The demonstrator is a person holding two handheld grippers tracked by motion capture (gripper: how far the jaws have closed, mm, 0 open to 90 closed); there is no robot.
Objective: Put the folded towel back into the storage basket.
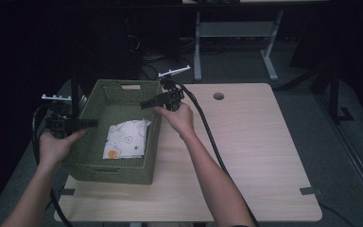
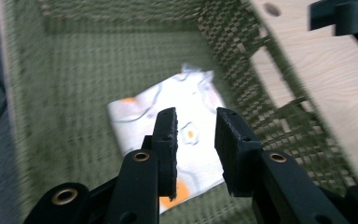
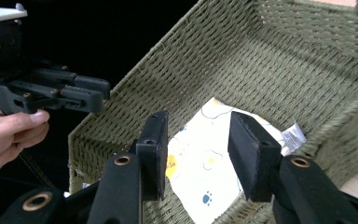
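At nine o'clock on the table (image 1: 246, 156), sitting square: basket (image 1: 82, 156), green and woven, handle slot cut in its far wall. Lying flat on its floor, toward the four o'clock corner: cloth (image 1: 125, 139), folded, white, dotted with little yellow and orange prints, blue paw mark near one edge, small tag sticking out at its far side. Over at the basket's nine o'clock rim, outside the wall: left gripper (image 1: 92, 123), held in the left hand (image 1: 54, 146), jaws pointing toward three o'clock across the rim. From the left gripper view, looking down into the basket: left gripper (image 2: 196, 140) with jaws parted, nothing between them, cloth (image 2: 200, 112) showing through the gap below, well apart from the pads. Up at the basket's one o'clock corner: right gripper (image 1: 144, 104), held in the right hand (image 1: 179, 118), jaws aimed toward eight o'clock, above the rim. From the right gripper view: right gripper (image 3: 198, 149) spread wide too, empty, cloth (image 3: 200, 172) on the floor beyond, clear of both pads; left gripper (image 3: 93, 93) visible across the basket at ten o'clock. Trailing back past the right forearm toward six o'clock: black cable (image 1: 208, 132). Bare wood at three o'clock, round hole (image 1: 218, 96) near the far edge.
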